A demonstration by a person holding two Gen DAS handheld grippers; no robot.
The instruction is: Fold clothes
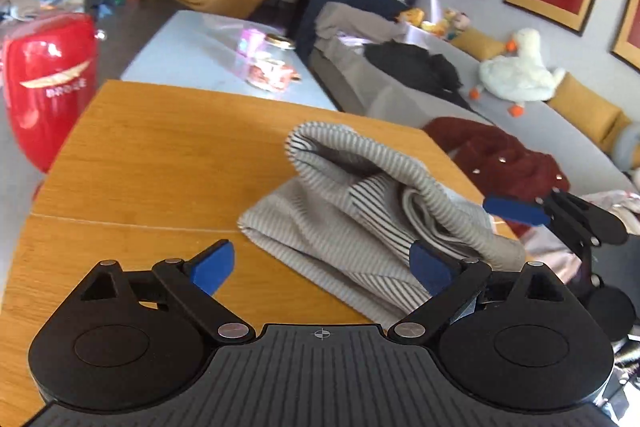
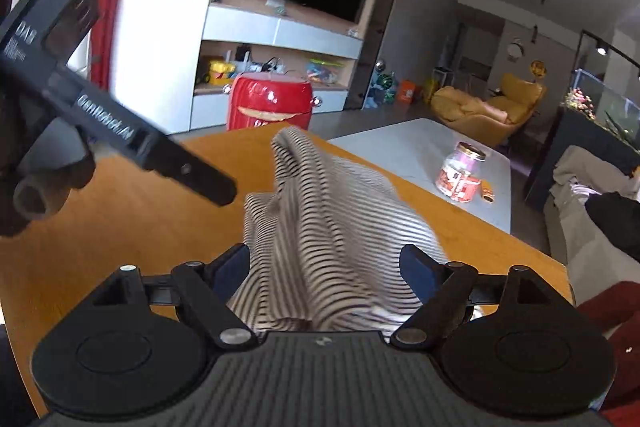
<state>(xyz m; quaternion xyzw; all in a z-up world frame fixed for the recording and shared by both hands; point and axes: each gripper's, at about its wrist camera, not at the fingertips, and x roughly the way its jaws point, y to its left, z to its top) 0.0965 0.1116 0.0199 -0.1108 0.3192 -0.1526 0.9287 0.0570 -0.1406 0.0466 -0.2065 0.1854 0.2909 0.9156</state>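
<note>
A grey and black striped garment lies crumpled in a heap on the right part of the wooden table. My left gripper stands open just above the table, its right blue pad over the garment's near edge and its left pad over bare wood. My right gripper is open too, and the striped garment bulges up between its blue pads. In the left wrist view the right gripper shows at the heap's right side. The left gripper's black body crosses the upper left of the right wrist view.
A red suitcase stands past the table's left edge. A grey low table with a glass jar lies beyond. On the grey sofa to the right rest a dark red garment, a black garment and a plush goose.
</note>
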